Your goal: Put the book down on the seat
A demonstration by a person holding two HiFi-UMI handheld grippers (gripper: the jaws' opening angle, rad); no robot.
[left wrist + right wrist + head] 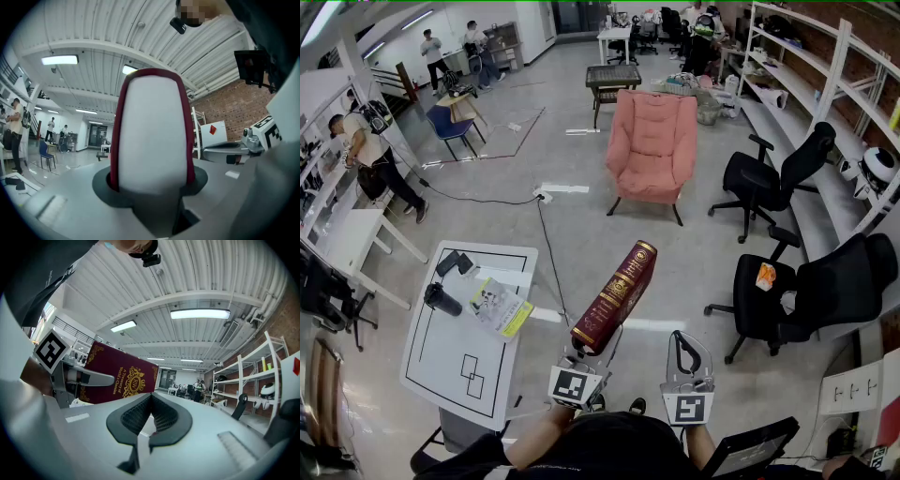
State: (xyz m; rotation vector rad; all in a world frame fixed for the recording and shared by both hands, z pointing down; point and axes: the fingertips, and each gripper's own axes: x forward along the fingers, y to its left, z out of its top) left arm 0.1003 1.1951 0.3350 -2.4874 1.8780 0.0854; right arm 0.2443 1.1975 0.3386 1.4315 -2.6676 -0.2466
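Left gripper view: fingers (107, 182) of left gripper (152, 185) pinching lower end of thick red book (152, 136). Right gripper (151, 401) fingers pressed together, nothing between. Head view: book tilted up over floor (581, 244), white counter (441, 366) just left, pink armchair (652, 141) well ahead.

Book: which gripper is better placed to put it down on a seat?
Left. The left gripper is clamped on the lower end of the maroon book and holds it up tilted. The right gripper is shut, with nothing between its jaws.
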